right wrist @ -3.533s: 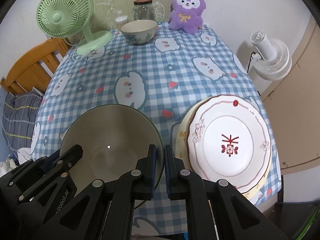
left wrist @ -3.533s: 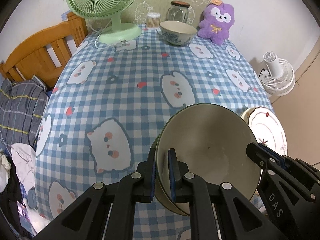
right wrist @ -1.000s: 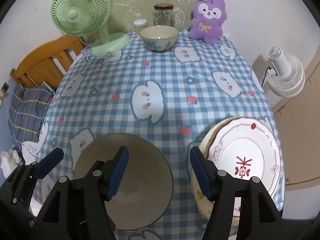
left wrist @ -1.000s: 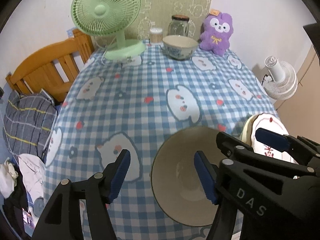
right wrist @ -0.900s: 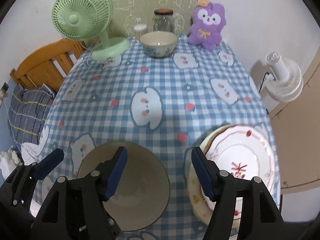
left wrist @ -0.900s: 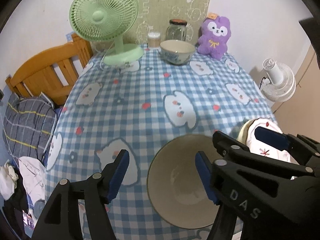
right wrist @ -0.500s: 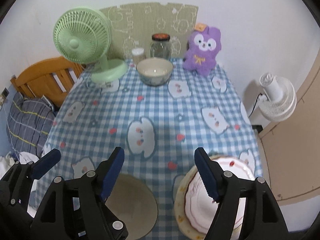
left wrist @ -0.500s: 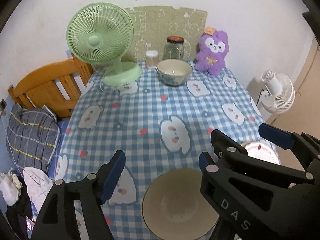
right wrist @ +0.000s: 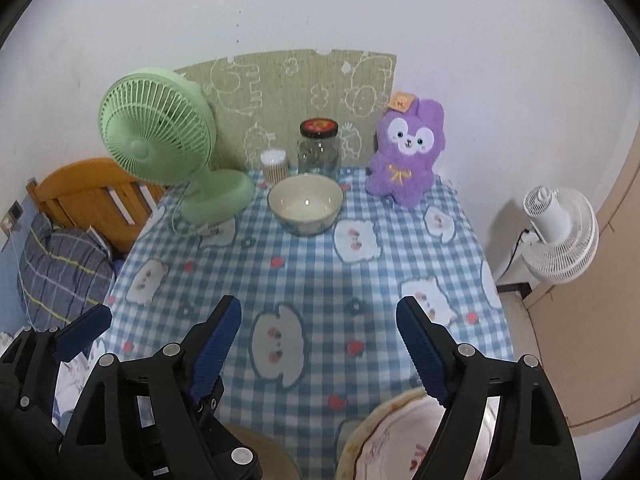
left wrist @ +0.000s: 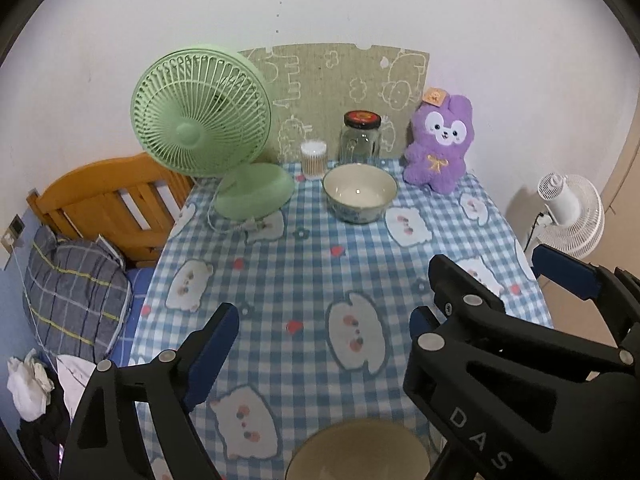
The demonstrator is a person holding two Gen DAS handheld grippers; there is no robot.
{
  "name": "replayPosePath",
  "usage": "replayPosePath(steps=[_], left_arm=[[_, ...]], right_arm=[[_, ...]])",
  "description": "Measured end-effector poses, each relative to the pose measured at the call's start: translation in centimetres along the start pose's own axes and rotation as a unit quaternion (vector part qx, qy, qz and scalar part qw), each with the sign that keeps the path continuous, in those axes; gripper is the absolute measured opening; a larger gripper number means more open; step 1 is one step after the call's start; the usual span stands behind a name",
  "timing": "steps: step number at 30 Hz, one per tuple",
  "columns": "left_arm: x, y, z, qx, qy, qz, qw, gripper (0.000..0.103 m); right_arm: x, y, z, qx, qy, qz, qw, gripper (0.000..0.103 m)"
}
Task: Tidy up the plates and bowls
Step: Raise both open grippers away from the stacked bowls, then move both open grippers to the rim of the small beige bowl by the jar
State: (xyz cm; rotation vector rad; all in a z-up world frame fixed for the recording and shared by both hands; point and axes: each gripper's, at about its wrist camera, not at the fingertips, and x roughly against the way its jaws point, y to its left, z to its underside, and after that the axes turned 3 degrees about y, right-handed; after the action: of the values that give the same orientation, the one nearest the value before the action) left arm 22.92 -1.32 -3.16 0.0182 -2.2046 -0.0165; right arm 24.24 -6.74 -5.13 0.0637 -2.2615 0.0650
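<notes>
Jaws opening on both grippers, empty, beige bowl [left wrist: 356, 454] below them

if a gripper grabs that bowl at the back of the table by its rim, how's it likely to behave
The far bowl looks glazed ceramic, with a glint inside, so it is probably rigid, fairly heavy and slick against the pads. It would likely chip or break if dropped. Deep-walled on a narrower foot, it may tilt when lifted by one side of the rim.
</notes>
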Motion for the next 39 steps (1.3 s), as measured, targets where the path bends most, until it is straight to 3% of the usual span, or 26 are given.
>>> replayPosePath(steps=[26, 30, 39], left_arm=[[-6.7, -0.7, -8.5, 0.007, -0.047, -0.006, 0.9989, 0.089], [-8.5, -0.9, -9.8, 0.011, -0.04, 0.001, 0.9992, 0.089], [-13.2, -0.6, -11.6, 0.029, -0.035, -0.021, 0.9988, 0.089]], right_arm=[[-6.9, -1.6, -8.4, 0.006, -0.041, -0.019, 0.999, 0.086], [-8.7, -2.0, -9.7, 0.007, -0.036, -0.01, 0.999, 0.086], [-13.3, -2.4, -11.5, 0.006, -0.027, -0.003, 1.0, 0.086]])
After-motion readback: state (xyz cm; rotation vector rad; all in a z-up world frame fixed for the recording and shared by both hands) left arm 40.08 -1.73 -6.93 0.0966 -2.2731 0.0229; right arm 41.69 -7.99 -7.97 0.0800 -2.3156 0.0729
